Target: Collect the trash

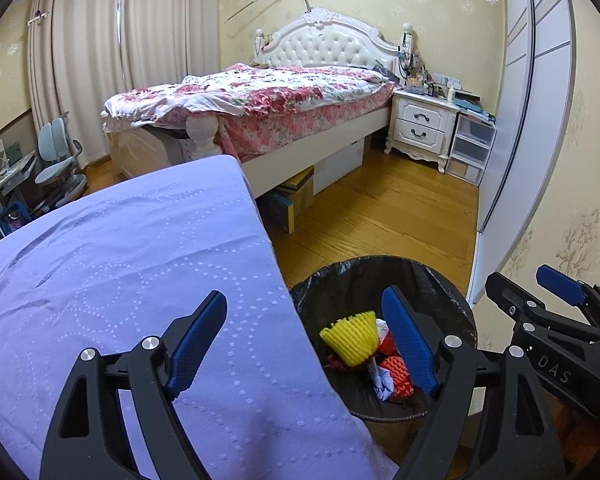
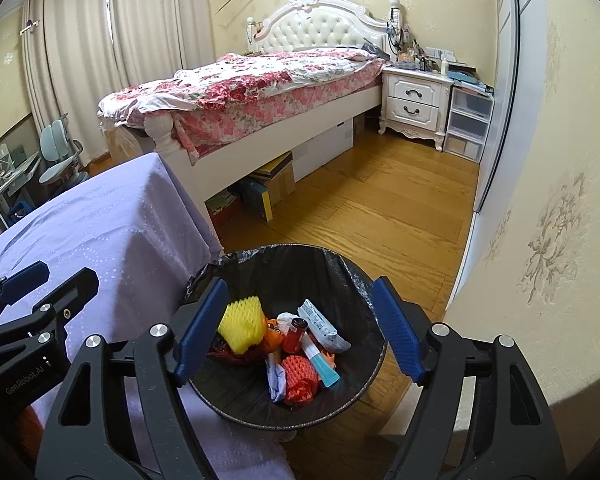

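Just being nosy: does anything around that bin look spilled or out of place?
Nothing looks spilled. The trash, like the yellow foam net, lies inside the black bin, and the purple cloth beside it looks bare. Only the floral quilt on the bed is rumpled.

Two fisheye views, each mounted on a hand-held gripper, both looking forward and angled down along blue-padded fingers. Left wrist camera sits above the lavender tablecloth, close over its near edge, facing across the room toward the bed and nightstand — the black-lined bin falls low and right, partly cut by its own right finger. Right wrist camera sits beside it, further right, almost directly above the bin, looking steeply into it; tablecloth now at left. Shared ground: bin, cloth edge, wooden floor, bed, curtains, wardrobe wall. Each view catches the other gripper at its frame edge — right gripper, left gripper.
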{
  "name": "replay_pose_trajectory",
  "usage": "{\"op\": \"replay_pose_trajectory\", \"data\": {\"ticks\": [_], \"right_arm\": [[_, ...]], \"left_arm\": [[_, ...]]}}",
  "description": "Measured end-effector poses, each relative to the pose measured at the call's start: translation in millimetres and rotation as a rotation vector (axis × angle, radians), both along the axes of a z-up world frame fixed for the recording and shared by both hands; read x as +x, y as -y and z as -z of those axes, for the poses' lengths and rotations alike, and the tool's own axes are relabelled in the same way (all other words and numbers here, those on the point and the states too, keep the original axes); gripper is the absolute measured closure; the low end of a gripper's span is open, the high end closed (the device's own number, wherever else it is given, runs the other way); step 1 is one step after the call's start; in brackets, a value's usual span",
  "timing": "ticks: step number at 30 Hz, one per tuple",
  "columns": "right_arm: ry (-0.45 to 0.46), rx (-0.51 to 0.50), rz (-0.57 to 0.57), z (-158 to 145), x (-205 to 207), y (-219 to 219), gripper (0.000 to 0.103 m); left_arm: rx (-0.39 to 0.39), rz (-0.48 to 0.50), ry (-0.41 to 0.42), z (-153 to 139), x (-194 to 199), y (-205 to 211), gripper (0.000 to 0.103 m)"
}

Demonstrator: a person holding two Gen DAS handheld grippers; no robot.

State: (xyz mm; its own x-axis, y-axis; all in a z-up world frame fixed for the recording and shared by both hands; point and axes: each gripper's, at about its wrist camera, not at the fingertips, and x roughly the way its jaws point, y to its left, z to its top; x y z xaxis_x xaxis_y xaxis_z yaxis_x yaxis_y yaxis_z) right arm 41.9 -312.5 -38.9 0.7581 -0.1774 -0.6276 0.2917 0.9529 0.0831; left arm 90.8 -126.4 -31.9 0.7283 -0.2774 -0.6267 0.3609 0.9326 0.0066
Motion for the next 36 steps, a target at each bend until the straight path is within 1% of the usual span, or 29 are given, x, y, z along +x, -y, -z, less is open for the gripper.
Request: {"op": "replay_pose_trajectory", "data": {"ticks": [9,22,28,36], "right_arm": [[0.035,-0.025,-0.034,-15.6,-12.9,-23.7,0.025],[0.058,-0.043,-0.072,-26.7,-31.4,-47.9,0.025],[0.063,-0.052,-0.077,-28.8,-36.4,-52.9,0.025],[0.068,-0.056,-0.077,-30.2,-39.5,-56.7,0.025]], "left_arm": [[-0.022,-0.035,0.032,-11.0,-17.8,-23.1,0.021],[-0.031,-0.087,0.047,-16.0,-35.0,-50.3,0.020],[-0.039,-0.104,0.052,-16.4,-39.0,-57.1,0.020],[-0.043,-0.103,0.057,-17.9,-39.7,-59.8,0.020]]}}
